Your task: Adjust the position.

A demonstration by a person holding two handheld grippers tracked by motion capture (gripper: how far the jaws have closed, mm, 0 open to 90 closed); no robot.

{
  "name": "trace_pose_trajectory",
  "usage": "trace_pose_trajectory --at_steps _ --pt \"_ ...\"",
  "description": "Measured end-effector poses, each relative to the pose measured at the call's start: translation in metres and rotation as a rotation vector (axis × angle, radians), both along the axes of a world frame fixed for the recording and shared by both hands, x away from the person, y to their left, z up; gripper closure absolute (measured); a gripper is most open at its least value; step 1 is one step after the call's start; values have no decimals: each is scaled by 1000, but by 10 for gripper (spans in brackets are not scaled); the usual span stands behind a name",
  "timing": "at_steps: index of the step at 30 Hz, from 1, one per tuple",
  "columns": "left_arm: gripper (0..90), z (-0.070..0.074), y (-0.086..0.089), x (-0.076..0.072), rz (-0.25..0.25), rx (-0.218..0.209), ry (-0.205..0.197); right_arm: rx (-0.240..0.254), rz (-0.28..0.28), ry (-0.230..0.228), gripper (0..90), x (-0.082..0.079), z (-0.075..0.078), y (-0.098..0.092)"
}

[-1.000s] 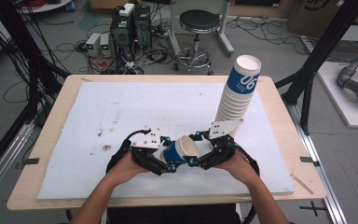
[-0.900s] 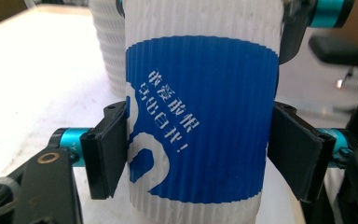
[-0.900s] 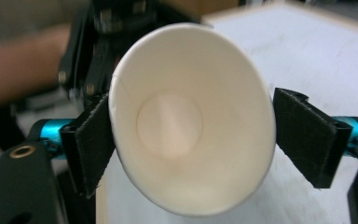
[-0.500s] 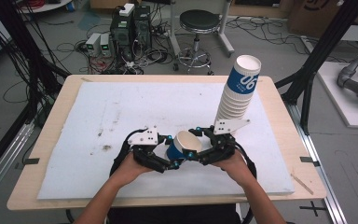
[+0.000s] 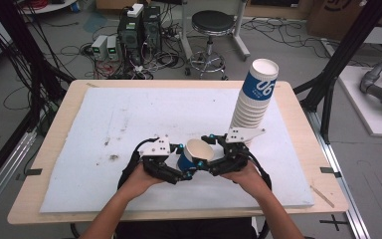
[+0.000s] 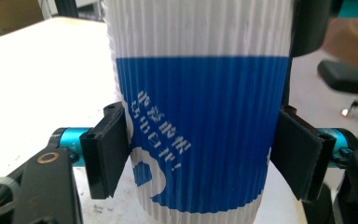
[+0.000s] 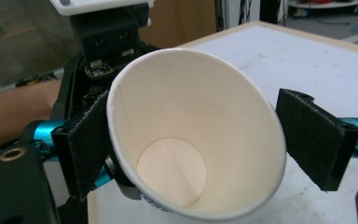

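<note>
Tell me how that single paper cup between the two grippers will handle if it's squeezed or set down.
The paper cup is probably very light: it is empty inside. Its thin ribbed wall would likely dent under a hard squeeze, most easily near the open rim. Set down upright it may tip easily, since its base is narrower than its mouth, as the leaning cup stack hints.

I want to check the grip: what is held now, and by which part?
The left gripper holds one paper cup by its lower ribbed wall, one pad on each side. The right gripper stands around the cup's rim, but its right pad is apart.
</note>
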State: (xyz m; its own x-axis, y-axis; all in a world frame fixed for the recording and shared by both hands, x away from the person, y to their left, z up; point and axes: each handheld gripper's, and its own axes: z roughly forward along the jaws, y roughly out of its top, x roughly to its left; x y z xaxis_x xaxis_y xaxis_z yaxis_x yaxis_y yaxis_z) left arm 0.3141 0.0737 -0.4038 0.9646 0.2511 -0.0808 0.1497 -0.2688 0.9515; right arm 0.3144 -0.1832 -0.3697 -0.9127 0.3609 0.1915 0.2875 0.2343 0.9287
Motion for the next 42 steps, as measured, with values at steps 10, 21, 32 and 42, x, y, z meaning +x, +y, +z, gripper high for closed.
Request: trace_pose_trajectory --at_steps 10,21,32,42 --pt "270 -2 8 3 10 -105 23 114 -7 3 145 2 5 -12" --pt "231 -4 0 0 7 -43 5 -30 41 -50 193 -2 3 -2" --pt "179 -4 -7 -1 13 -40 4 -46 41 -77 193 -4 2 4" --pt "248 -3 -1 0 30 -44 -3 -31 19 -73 156 -5 2 4"
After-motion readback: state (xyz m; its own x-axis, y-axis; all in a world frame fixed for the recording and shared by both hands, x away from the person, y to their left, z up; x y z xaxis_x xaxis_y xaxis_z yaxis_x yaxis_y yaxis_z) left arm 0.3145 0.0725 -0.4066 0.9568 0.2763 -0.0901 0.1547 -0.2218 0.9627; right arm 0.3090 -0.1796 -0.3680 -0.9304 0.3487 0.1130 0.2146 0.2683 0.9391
